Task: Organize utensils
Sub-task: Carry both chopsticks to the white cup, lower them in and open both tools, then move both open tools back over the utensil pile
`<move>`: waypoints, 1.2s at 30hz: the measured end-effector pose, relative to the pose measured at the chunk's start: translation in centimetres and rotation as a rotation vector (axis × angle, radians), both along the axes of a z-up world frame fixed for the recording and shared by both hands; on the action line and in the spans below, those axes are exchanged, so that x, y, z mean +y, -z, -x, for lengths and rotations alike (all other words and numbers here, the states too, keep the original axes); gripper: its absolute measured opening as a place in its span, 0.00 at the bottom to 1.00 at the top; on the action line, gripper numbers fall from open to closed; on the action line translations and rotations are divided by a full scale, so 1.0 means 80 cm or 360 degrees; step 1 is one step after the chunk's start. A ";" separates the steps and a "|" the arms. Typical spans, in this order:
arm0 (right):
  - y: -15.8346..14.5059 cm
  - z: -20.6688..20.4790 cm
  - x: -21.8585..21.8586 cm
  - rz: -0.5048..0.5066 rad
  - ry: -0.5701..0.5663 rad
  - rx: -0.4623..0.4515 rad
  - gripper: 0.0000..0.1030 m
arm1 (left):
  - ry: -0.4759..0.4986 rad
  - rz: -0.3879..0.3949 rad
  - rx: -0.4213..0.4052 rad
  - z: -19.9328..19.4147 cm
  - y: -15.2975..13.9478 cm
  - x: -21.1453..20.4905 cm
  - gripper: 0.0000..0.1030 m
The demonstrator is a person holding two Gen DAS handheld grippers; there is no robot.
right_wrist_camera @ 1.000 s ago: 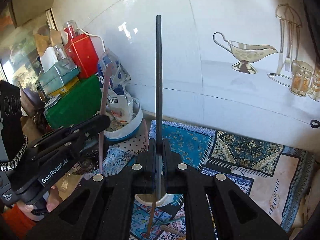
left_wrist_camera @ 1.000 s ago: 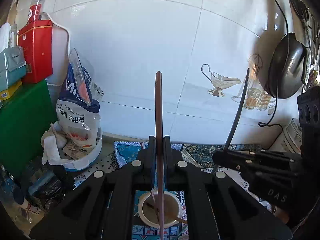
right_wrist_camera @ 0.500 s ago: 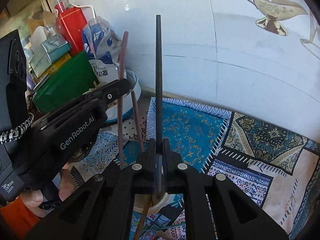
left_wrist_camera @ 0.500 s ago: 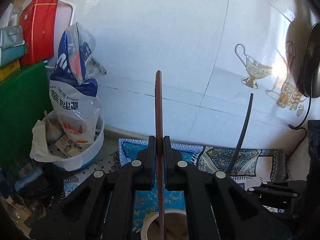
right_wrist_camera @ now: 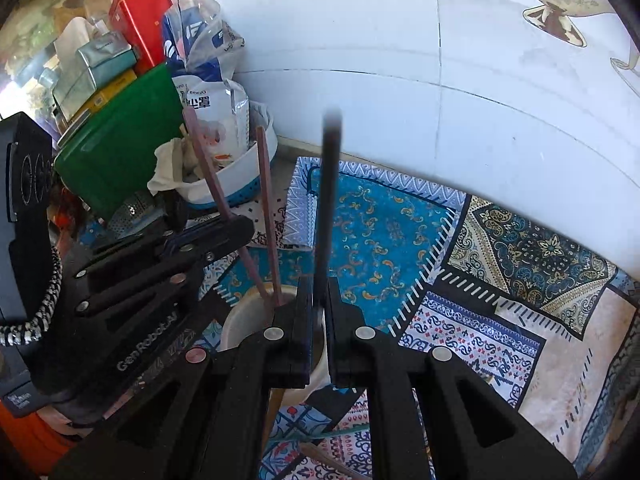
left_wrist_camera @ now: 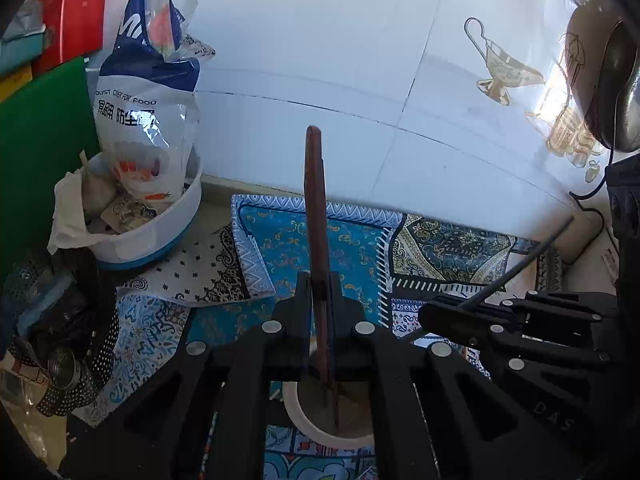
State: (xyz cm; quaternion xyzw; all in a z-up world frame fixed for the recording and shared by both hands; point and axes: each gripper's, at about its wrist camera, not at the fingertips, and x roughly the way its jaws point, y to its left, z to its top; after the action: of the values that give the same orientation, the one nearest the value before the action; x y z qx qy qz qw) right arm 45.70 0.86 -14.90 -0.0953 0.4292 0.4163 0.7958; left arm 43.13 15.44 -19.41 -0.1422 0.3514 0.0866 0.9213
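Note:
My left gripper (left_wrist_camera: 320, 280) is shut on a reddish-brown chopstick (left_wrist_camera: 315, 208), held upright with its lower end inside a white cup (left_wrist_camera: 320, 430) below the jaws. My right gripper (right_wrist_camera: 319, 284) holds a black chopstick (right_wrist_camera: 328, 184), blurred, with a slight gap at the jaws, over the same cup (right_wrist_camera: 240, 328). In the right wrist view the left gripper (right_wrist_camera: 224, 228) sits at left with its brown chopstick (right_wrist_camera: 208, 168), and another brown chopstick (right_wrist_camera: 267, 216) stands in the cup. In the left wrist view the right gripper (left_wrist_camera: 440, 312) shows at right with the black chopstick (left_wrist_camera: 524, 260).
A patterned blue cloth (left_wrist_camera: 360, 240) covers the counter against a white tiled wall (left_wrist_camera: 340, 60). A white-and-blue bowl (left_wrist_camera: 160, 232) with a food bag (left_wrist_camera: 148, 92) stands at left, beside a green board (right_wrist_camera: 120, 136), a red tin (right_wrist_camera: 140, 12) and a perforated black holder (left_wrist_camera: 68, 320).
Both grippers have lowered toward the cup and tilted down. The brown chopstick's tip now sits inside the cup. The black chopstick has become blurred and appears to slip between the right jaws.

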 end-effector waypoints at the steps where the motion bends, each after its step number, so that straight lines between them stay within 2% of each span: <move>1: -0.001 0.002 -0.001 0.0006 -0.0002 0.0004 0.06 | 0.0009 0.0000 0.0005 0.003 -0.003 0.000 0.04; 3: -0.004 0.005 -0.002 0.0023 0.0004 0.0007 0.08 | 0.0027 -0.0015 0.0012 0.008 -0.010 -0.003 0.04; 7: -0.010 0.013 -0.008 0.0035 0.0039 0.0002 0.25 | 0.0076 -0.0061 0.0008 0.026 -0.026 -0.012 0.05; 10: -0.015 0.021 -0.016 0.0037 0.0069 -0.0035 0.26 | 0.0102 -0.0085 0.0007 0.039 -0.035 -0.016 0.08; 12: -0.020 0.026 -0.023 0.0036 0.0093 -0.0058 0.26 | 0.0109 -0.0095 0.0005 0.049 -0.041 -0.019 0.16; 17: -0.044 0.047 -0.044 0.0011 0.0145 -0.0122 0.28 | 0.0132 -0.0077 -0.0014 0.074 -0.057 -0.022 0.24; 27: -0.090 0.105 -0.092 -0.0016 0.0271 -0.0289 0.31 | 0.0266 -0.0161 -0.0054 0.120 -0.088 -0.051 0.31; 31: -0.096 0.124 -0.118 -0.0016 0.0356 -0.0324 0.31 | 0.0342 -0.0164 -0.0034 0.130 -0.085 -0.064 0.32; 36: -0.086 0.142 -0.151 0.0008 0.0461 -0.0305 0.31 | 0.0454 -0.0173 0.0028 0.137 -0.067 -0.087 0.33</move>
State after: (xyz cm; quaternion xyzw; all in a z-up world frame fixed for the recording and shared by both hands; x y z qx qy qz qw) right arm 34.38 -11.25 -8.00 -0.0737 0.3617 0.2852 0.8846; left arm 32.18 8.51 -14.05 -0.0401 0.3709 -0.0251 0.9275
